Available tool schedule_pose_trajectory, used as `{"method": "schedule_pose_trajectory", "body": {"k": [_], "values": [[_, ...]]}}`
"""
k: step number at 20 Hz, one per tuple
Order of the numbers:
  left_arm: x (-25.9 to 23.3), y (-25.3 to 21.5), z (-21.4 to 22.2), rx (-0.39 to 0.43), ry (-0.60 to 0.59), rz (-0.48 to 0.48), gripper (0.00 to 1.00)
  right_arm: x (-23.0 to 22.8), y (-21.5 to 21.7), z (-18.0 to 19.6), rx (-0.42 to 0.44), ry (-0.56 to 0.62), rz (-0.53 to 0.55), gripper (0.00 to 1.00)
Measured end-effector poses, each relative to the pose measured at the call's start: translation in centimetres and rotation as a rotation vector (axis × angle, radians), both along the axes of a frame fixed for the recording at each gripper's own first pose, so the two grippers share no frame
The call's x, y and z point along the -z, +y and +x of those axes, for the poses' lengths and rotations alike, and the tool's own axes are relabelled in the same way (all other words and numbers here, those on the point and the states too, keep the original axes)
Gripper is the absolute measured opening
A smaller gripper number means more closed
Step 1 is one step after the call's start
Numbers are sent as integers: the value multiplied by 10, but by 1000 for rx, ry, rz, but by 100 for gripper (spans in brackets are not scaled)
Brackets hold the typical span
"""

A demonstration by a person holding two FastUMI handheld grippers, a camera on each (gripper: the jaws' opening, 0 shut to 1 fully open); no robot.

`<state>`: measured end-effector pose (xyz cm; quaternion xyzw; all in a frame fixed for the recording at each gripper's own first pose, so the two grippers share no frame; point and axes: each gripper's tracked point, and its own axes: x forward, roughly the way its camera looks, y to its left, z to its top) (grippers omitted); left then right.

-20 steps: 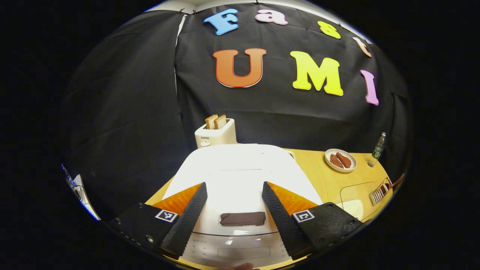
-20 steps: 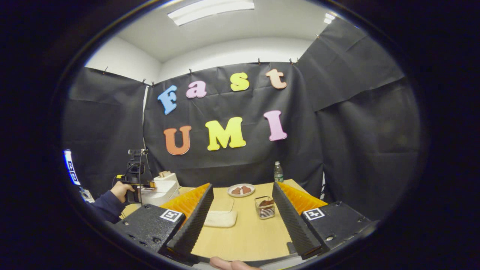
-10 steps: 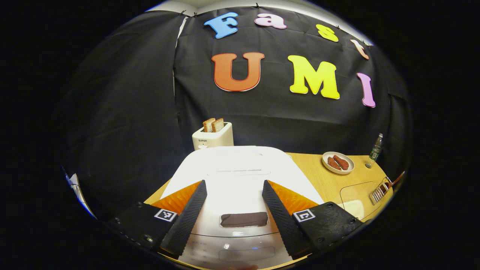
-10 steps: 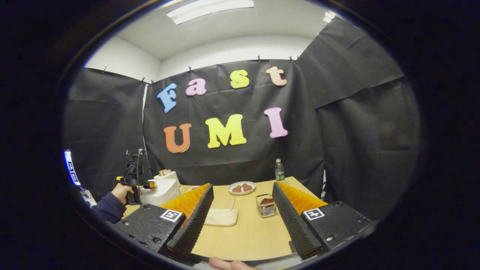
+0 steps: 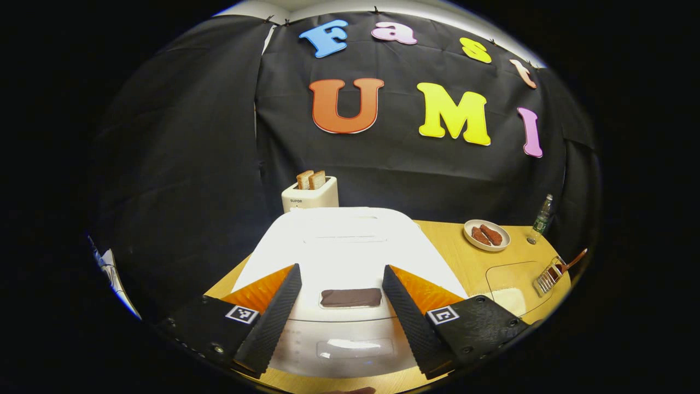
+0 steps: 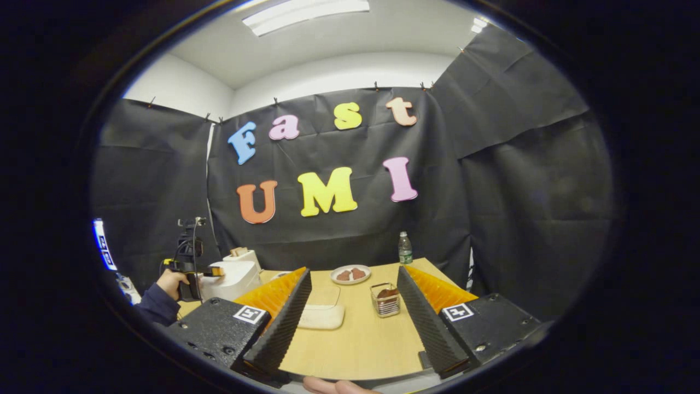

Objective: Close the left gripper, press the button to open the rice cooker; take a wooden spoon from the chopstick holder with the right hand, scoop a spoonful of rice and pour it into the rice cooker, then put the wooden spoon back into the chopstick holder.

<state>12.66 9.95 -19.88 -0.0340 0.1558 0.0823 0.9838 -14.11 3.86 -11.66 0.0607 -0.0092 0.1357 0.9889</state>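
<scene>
The white, rounded rice cooker (image 5: 344,257), its lid down, sits at the left edge of the pale wooden table (image 5: 465,268), its dark oblong button (image 5: 350,297) facing the left gripper (image 5: 342,306), whose jaws stand wide apart, straddling the button without touching it. Pressing well likely means bringing the fingers together first, then pushing squarely on the button's middle. Toward the right edge, the wire chopstick holder (image 6: 386,301) keeps the wooden spoon (image 5: 571,260); the right gripper (image 6: 353,320) waits spread and empty. A white toaster (image 5: 309,194) stands behind the cooker.
</scene>
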Motion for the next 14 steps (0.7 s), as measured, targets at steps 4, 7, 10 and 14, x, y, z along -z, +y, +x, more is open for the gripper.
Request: {"method": "schedule_pose_trajectory", "body": {"k": [4,7,10,14], "values": [[-17,-20,-19,21,-51,-141,94,3,-3,6,16,5,-2,100],[-42,-32,-33,42,-119,-131,94,7,-4,13,20,24,0,100],[-65,-46,-59,48,-163,-92,94,12,-6,22,32,46,3,97],[-97,-79,-96,88,-234,-20,94,15,-10,33,49,64,1,100]]}}
